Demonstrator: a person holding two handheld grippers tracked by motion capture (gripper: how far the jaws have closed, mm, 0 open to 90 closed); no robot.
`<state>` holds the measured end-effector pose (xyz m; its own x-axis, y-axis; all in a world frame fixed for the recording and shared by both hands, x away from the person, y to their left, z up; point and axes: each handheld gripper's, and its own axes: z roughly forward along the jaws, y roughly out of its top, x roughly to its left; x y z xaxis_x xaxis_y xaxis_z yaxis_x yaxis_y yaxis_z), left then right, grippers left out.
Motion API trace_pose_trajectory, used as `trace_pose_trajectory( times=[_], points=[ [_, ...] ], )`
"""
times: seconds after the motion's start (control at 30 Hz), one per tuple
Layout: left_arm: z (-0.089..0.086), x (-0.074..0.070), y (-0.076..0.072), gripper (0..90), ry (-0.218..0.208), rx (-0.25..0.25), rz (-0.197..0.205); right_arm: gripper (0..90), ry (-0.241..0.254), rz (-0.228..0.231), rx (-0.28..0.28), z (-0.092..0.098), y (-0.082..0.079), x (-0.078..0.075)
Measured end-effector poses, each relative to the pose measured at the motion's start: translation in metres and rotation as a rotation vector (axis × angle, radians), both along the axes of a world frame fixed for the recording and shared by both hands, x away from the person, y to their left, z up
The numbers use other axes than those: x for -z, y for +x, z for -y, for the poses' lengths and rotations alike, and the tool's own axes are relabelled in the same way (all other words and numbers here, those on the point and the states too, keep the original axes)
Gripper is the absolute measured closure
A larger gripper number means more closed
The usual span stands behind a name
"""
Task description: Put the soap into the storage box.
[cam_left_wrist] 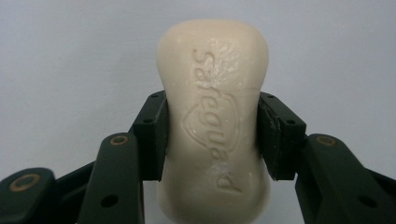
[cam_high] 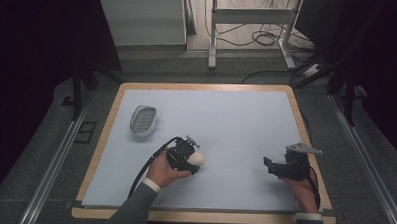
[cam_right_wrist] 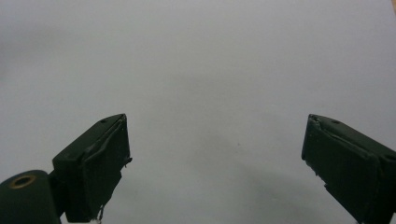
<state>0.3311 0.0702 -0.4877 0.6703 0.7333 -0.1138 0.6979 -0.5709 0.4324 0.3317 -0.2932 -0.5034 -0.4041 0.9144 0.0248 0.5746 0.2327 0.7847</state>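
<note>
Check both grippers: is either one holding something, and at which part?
The left gripper holds a cream bar of soap, its pads clamped on the two long sides at the narrow waist. The right gripper stands open over the table and holds nothing.

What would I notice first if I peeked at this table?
Probably the cream bar of soap, clamped at its waist by the left gripper near the front middle of the pale blue table. Next, the grey oval soap dish lying apart from it toward the far left. The right gripper sits at the front right, jaws wide open with nothing between them.
</note>
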Motion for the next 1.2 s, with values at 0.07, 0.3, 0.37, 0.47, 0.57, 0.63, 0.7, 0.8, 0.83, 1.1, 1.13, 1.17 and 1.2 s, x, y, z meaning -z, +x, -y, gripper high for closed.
trace_pose_trajectory(
  times=[0.07, 0.3, 0.37, 0.47, 0.57, 0.63, 0.7, 0.8, 0.83, 1.1, 1.13, 1.17, 1.2],
  points=[
    [-0.003, -0.003, 0.002, 49.4, 0.009, 0.007, -0.003, 7.6, 0.001, 0.000, 0.000, 0.000, 0.000, 0.000],
    [-0.025, -0.017, 0.018, 49.4, -0.021, -0.049, 0.023, 7.7, 0.002, -0.003, -0.001, 0.001, 0.000, 0.000],
    [-0.031, -0.020, 0.021, 49.4, -0.031, -0.062, 0.031, 7.7, 0.003, -0.002, 0.001, 0.001, 0.000, 0.000],
    [-0.038, -0.023, 0.023, 49.4, -0.047, -0.076, 0.032, 7.6, 0.000, -0.003, 0.002, 0.001, 0.000, 0.000],
    [-0.043, -0.024, 0.025, 49.4, -0.050, -0.086, 0.034, 7.6, -0.003, -0.006, -0.001, 0.000, 0.001, 0.001],
    [-0.045, -0.025, 0.026, 49.5, -0.045, -0.090, 0.035, 7.6, -0.005, -0.006, -0.002, 0.000, 0.001, 0.001],
    [-0.046, -0.027, 0.027, 49.4, -0.044, -0.094, 0.036, 7.6, -0.003, -0.006, -0.001, 0.000, 0.001, 0.001],
    [-0.049, -0.028, 0.030, 49.4, -0.044, -0.100, 0.037, 7.6, 0.000, -0.007, 0.001, 0.001, 0.000, 0.001],
    [-0.050, -0.029, 0.031, 49.4, -0.041, -0.100, 0.040, 7.6, 0.000, -0.007, 0.001, 0.001, 0.001, 0.001],
    [-0.060, -0.030, 0.037, 49.5, -0.050, -0.124, 0.040, 7.6, -0.001, -0.008, 0.002, 0.002, 0.001, 0.001],
    [-0.061, -0.030, 0.038, 49.5, -0.052, -0.128, 0.039, 7.6, -0.001, -0.009, 0.001, 0.002, 0.001, 0.001],
    [-0.062, -0.030, 0.038, 49.5, -0.052, -0.131, 0.037, 7.6, -0.002, -0.007, -0.001, 0.002, 0.001, 0.001],
    [-0.064, -0.030, 0.039, 49.5, -0.052, -0.132, 0.038, 7.6, -0.002, -0.007, -0.001, 0.002, 0.001, 0.001]
  ],
)
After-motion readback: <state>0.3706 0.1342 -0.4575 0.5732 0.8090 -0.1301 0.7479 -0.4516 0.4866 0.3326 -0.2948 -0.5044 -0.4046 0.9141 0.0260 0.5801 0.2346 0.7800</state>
